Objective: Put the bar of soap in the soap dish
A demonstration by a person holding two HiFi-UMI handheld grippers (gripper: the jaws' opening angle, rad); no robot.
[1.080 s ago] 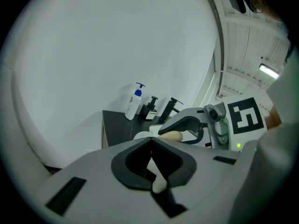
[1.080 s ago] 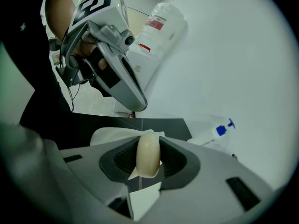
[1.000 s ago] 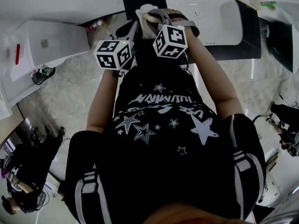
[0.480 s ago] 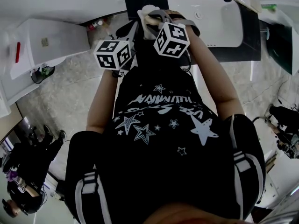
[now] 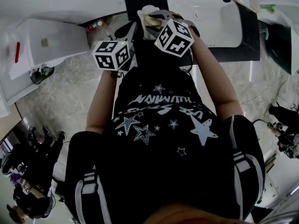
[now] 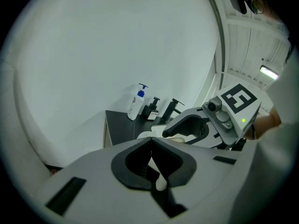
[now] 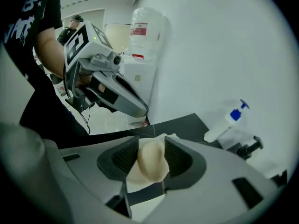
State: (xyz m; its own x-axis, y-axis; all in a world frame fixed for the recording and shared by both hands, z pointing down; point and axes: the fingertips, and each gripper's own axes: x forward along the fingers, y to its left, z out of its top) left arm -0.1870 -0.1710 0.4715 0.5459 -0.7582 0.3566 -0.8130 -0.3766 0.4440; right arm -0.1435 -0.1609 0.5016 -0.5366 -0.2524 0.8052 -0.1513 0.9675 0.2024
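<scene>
The cream bar of soap [image 7: 150, 164] sits between the jaws of my right gripper [image 7: 150, 146], over the white soap dish [image 7: 140, 202]. Those jaws are opening and their pads stand just off the soap's sides. My left gripper [image 6: 152, 148] is shut on the thin white edge of the soap dish [image 6: 145, 135] and holds it in front of the body. From the left gripper view the right gripper's [image 6: 189, 125] jaws hover over the soap [image 6: 176, 139]. In the head view the dish [image 5: 145, 9] and soap [image 5: 153, 19] show beyond both marker cubes.
A black countertop [image 6: 121, 125] runs along the white wall, with a blue-capped pump bottle [image 6: 136, 104], dark dispensers [image 6: 152, 108] and a black faucet [image 6: 170, 108]. A white basin [image 5: 210, 13] lies to the right, a white cabinet [image 5: 46, 43] to the left. Other people stand at the edges.
The right gripper's marker cube has rolled and shifted slightly right over the dish. The left gripper and the dish have stayed in place.
</scene>
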